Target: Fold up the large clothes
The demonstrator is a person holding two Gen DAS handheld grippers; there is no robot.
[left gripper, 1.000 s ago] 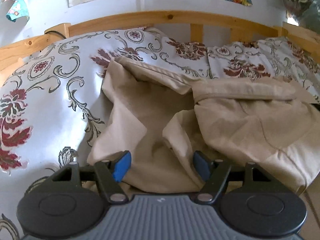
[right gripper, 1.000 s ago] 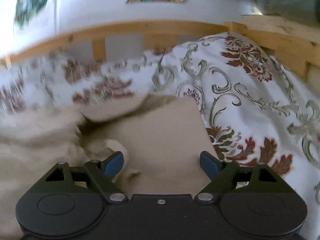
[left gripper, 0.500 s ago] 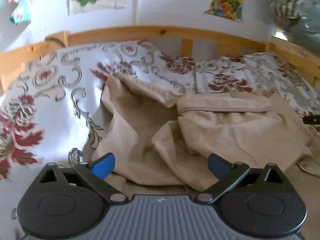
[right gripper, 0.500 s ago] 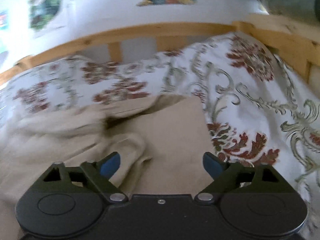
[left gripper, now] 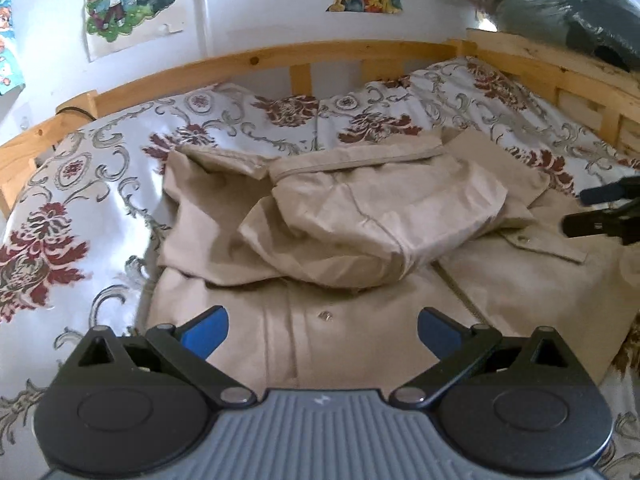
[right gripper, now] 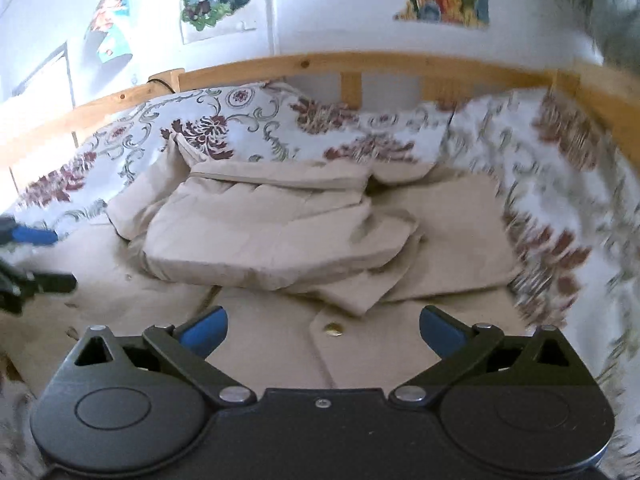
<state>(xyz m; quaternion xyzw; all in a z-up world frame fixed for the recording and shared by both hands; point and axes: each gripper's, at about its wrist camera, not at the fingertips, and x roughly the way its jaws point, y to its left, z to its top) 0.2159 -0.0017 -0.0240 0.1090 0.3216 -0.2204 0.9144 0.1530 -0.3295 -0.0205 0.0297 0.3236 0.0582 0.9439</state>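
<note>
A large beige garment (left gripper: pixel 360 224) lies on the floral bedspread, its far part folded back in a loose heap over the flat near part with snaps. It also shows in the right wrist view (right gripper: pixel 272 232). My left gripper (left gripper: pixel 322 330) is open and empty, above the garment's near left part. My right gripper (right gripper: pixel 323 326) is open and empty, above the near right part by a brass snap (right gripper: pixel 334 329). The right gripper's black tip shows in the left wrist view (left gripper: pixel 600 216); the left gripper shows at the left edge of the right wrist view (right gripper: pixel 28 256).
The bed has a floral cover (left gripper: pixel 80 200) and a wooden rail (left gripper: pixel 280 58) along the far side and right. Posters (left gripper: pixel 132 0) hang on the white wall. Dark bagged bundles (left gripper: pixel 560 8) sit on the top right rail.
Both grippers have drawn back and up from the garment and opened wider. The folded-over heap now lies released on the flat near part.
</note>
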